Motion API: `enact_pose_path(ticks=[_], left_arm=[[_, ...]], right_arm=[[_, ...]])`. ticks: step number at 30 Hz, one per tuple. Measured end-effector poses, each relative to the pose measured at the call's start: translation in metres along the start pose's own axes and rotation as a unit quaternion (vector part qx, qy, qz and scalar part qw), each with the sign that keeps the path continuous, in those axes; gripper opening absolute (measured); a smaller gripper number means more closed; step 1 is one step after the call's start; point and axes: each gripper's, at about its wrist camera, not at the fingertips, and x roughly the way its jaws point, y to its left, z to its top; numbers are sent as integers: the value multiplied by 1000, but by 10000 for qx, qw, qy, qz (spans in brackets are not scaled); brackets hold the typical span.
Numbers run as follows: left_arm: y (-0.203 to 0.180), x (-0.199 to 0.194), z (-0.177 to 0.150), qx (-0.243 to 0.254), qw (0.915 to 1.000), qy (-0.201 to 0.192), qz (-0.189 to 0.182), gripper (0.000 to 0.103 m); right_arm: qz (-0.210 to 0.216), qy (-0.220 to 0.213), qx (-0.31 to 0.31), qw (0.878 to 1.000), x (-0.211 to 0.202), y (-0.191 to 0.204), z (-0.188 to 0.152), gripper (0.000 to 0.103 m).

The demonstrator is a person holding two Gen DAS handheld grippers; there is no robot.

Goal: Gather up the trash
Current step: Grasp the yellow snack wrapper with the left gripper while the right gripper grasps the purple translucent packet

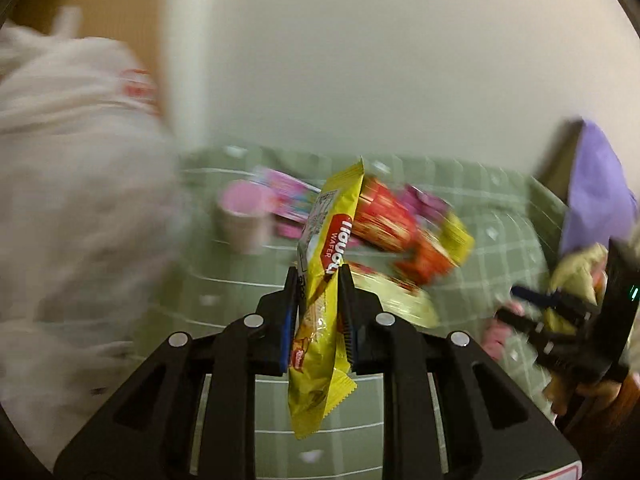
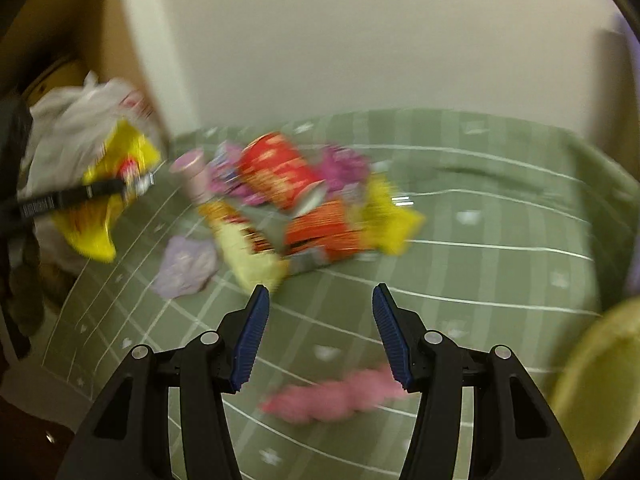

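Observation:
My left gripper (image 1: 318, 276) is shut on a yellow wafer wrapper (image 1: 326, 232), which it holds upright above the green checked cloth (image 1: 224, 304). A white plastic bag (image 1: 72, 200) fills the left of that view, blurred. In the right wrist view the same wrapper (image 2: 100, 200) hangs in the left gripper (image 2: 136, 184) in front of the white bag (image 2: 72, 128). My right gripper (image 2: 318, 292) stands open over the cloth (image 2: 500, 272) with nothing between its fingers. A pink crumpled wrapper (image 2: 332, 400) lies just below it. Beyond lies a pile with a red packet (image 2: 280, 172) and an orange packet (image 2: 320, 232).
A pink cup (image 2: 192, 172) and a lilac crumpled paper (image 2: 184, 268) lie left of the pile. A purple bag (image 1: 596, 192) stands at the cloth's right end. A yellow-green rounded thing (image 2: 592, 392) is at the lower right. A pale wall rises behind.

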Motion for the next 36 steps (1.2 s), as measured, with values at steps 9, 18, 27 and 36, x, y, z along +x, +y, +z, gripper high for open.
enact_pose_path(ticks=[9, 18, 27, 36], left_arm=[[39, -34, -12, -573, 9977, -163, 332, 18], [41, -38, -12, -522, 9980, -189, 309, 18], [47, -34, -13, -707, 9969, -159, 295, 18], [44, -34, -12, -597, 9979, -150, 216, 18]], right_arm=[[1072, 462, -614, 9913, 61, 69, 13, 51], [862, 556, -131, 9946, 94, 98, -4, 51], [256, 464, -638, 9966, 111, 127, -5, 33], [651, 276, -380, 9968, 85, 98, 8, 5]])
